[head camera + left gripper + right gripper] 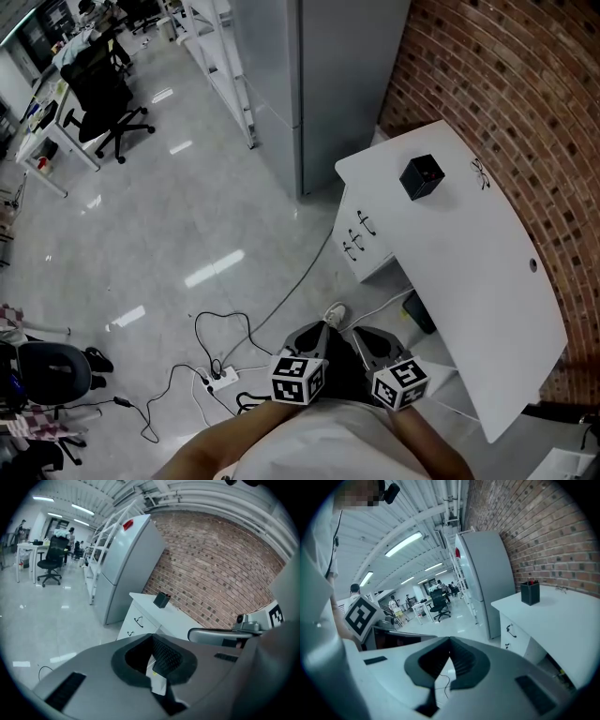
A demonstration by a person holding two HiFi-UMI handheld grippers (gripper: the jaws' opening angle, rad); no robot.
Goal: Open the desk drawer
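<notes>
Nearest, at the bottom of the head view, the person's forearms (427, 441) led to both tools, held side by side, low over the floor (187, 216).

L hand-held gripper (325, 327): jaws together at the tips, nothing btwn them, only a pale slit behind. R hand-held gripper (360, 336): jaws fully closed too, empty. Each had its marker cube facing up.

Just left of them on the floor lay a white power strip (222, 380) w/ black cables (217, 323) looping round it.

To the right, the white tabletop (487, 291) ran away from the person along the brick wall (525, 84). The desk drawer (362, 216) sat under the tabletop's far end, front facing left, w/ a dark handle. It was the top one of a stack w/ at least one more front below. The fronts looked flush, i.e. shut. Both tools were well apart from it, touching nothing.

Up top nr that far end stood a black pen holder (422, 175), w/ a pair of glasses (481, 173) beside it on the wall side.

Just past the desk end stood a grey fridge (309, 84), then white shelving (220, 56). Farthest off: a black office chair (105, 94) by white desks (56, 136).
</notes>
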